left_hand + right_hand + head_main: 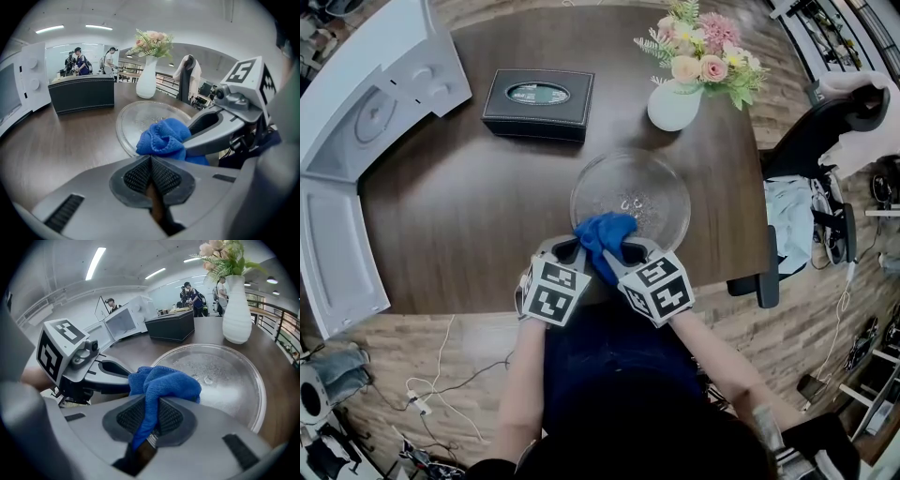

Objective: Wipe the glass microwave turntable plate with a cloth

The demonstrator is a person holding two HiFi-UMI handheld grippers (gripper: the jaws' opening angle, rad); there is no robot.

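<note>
Pinching the blue cloth (165, 383) in clenched jaws, the right hand-held gripper (150, 414) holds it at the near rim of the glass turntable plate (232, 380) on the surface (469, 216), likely to wipe; the left hand-held gripper (151, 174) sits clenched, empty, alongside.

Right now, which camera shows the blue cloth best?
The right gripper view: the bunched blue cloth fills its centre, pinched in the right gripper. The left gripper view shows it beyond the shut, empty left gripper. The head view shows it small, at the round glass plate's near rim.
</note>
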